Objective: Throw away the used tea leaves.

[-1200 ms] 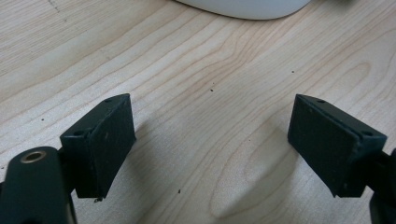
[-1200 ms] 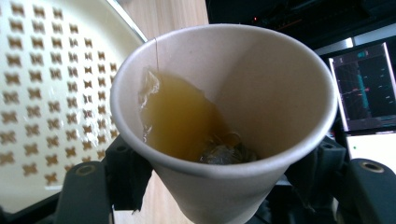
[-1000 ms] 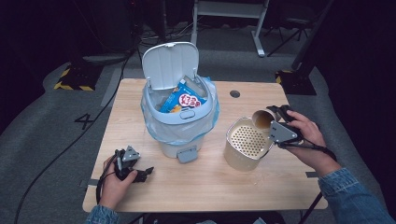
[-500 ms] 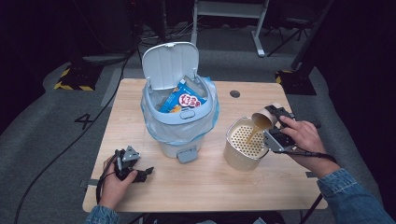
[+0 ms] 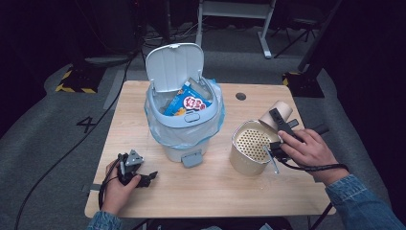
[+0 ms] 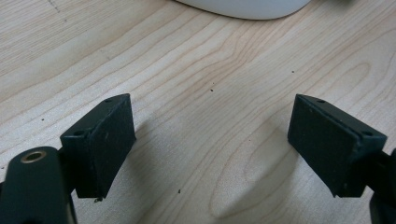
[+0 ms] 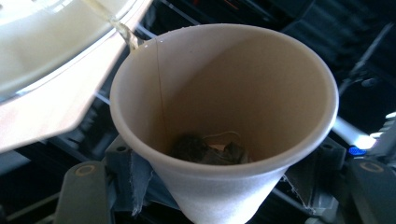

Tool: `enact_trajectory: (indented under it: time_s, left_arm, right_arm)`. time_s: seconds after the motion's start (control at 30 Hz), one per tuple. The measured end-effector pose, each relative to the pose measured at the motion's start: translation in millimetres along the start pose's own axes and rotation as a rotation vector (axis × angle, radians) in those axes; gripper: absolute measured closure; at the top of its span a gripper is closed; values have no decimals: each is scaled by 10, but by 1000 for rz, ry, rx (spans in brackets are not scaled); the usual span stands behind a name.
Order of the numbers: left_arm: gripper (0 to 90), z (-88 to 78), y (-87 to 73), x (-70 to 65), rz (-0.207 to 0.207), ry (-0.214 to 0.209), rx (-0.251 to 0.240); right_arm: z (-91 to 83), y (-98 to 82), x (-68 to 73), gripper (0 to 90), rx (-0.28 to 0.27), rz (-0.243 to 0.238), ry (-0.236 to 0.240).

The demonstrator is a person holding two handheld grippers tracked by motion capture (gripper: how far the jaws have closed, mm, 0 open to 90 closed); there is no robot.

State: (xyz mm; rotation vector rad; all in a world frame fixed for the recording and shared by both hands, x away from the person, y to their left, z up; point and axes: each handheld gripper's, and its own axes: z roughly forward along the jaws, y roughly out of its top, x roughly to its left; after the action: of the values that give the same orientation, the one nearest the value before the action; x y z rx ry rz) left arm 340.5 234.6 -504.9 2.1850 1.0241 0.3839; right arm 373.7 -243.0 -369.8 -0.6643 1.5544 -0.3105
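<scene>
The paper cup (image 7: 224, 116) is clamped between the jaws of the right gripper (image 5: 277, 125), tipped on its side at the far right edge of the round perforated container (image 5: 251, 153), toward the table's right side. Inside the cup lies a dark wet lump, possibly a used tea bag (image 7: 210, 149). To the left stands the white bin (image 5: 184, 120), lid up, with a blue snack packet (image 5: 187, 104) inside. Near the left front of the table (image 5: 215, 187), the left gripper (image 6: 210, 149) rests with its jaws wide apart over bare wood.
</scene>
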Motion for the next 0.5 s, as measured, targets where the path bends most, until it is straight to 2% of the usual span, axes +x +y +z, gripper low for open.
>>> enact_trajectory:
  time_s: [0.1, 0.27, 0.37, 0.5]
  left_arm:
    - [152, 0, 0, 0, 0, 0, 0]
    - [152, 0, 0, 0, 0, 0, 0]
    - [153, 0, 0, 0, 0, 0, 0]
    - [152, 0, 0, 0, 0, 0, 0]
  right_arm:
    - [-33, 53, 0, 322, 20, -70, -47]
    - [-63, 106, 14, 323, 53, -139, -80]
    - [-73, 138, 17, 323, 58, -216, -103]
    - [-85, 163, 27, 323, 69, -257, -128]
